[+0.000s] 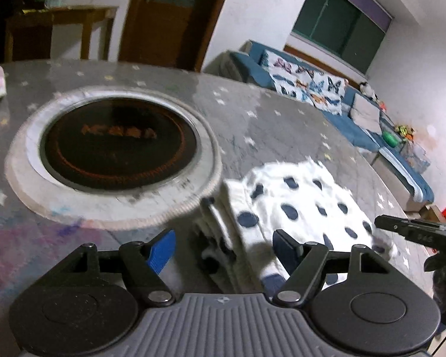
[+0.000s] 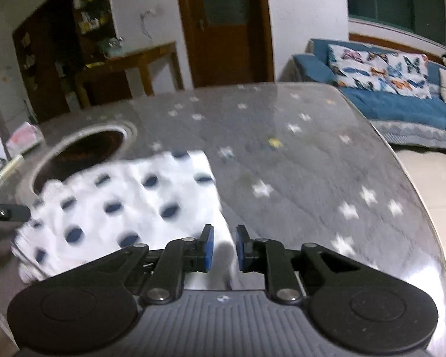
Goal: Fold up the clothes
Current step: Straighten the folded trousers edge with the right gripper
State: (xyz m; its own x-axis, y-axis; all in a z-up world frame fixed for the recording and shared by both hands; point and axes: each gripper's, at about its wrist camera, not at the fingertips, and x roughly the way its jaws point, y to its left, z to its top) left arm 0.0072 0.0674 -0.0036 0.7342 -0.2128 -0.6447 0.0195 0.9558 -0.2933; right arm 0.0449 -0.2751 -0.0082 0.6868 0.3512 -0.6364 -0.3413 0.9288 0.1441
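Observation:
A folded white garment with navy dots (image 1: 300, 205) lies on the grey star-patterned table (image 1: 246, 110). My left gripper (image 1: 223, 248) hovers over the garment's near left edge, its blue pads (image 1: 162, 250) spread wide, open, with the cloth's thick folded side below the gap. In the right wrist view the same garment (image 2: 128, 199) lies to the left. My right gripper (image 2: 224, 248) is over its near right corner, pads (image 2: 206, 248) a narrow gap apart, with white cloth showing in that gap. A finger of the right gripper (image 1: 407, 229) shows at the garment's right side.
A round black cooktop (image 1: 119, 142) with a pale ring is sunk into the table just left of the garment. A pink packet (image 2: 23, 136) and small items lie at the far left. The table's curved edge (image 2: 425, 208) drops off on the right. A blue sofa (image 2: 401, 107) stands beyond.

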